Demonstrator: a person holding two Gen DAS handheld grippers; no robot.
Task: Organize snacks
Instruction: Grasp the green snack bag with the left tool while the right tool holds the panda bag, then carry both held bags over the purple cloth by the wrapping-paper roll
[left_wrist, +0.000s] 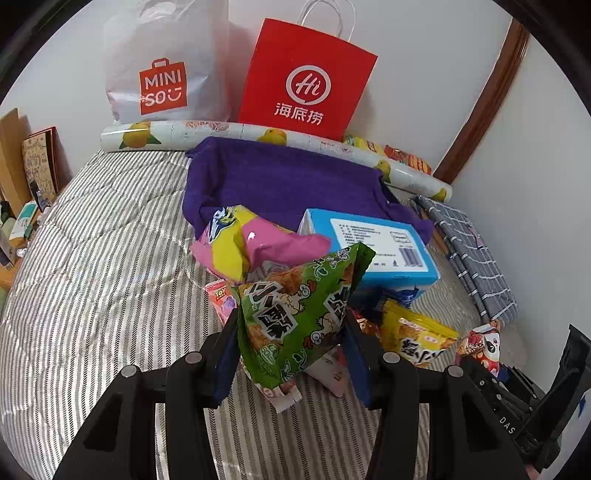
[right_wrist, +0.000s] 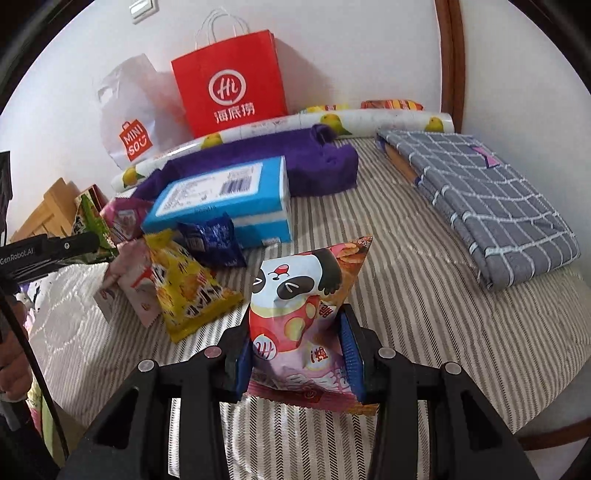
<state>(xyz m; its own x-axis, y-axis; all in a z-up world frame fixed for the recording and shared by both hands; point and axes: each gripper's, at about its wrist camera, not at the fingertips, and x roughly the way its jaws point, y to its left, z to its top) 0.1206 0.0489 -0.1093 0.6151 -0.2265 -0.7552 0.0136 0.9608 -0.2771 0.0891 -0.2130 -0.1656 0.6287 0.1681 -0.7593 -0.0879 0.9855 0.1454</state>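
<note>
You're gripping 2 packets, left gripper (left_wrist: 291, 325) clamping the green snack bag (left_wrist: 299, 314), right gripper (right_wrist: 295, 332) clamping the panda packet (right_wrist: 306, 306); I'd be lifting both clear of the snack pile (right_wrist: 184, 280) before moving them.

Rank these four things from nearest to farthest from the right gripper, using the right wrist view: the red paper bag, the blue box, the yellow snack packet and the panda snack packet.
1. Panda snack packet: clamped in the right gripper.
2. Yellow snack packet: just left, on the striped cover.
3. Blue box: farther back, left of centre.
4. Red paper bag: against the wall, farthest.
</note>
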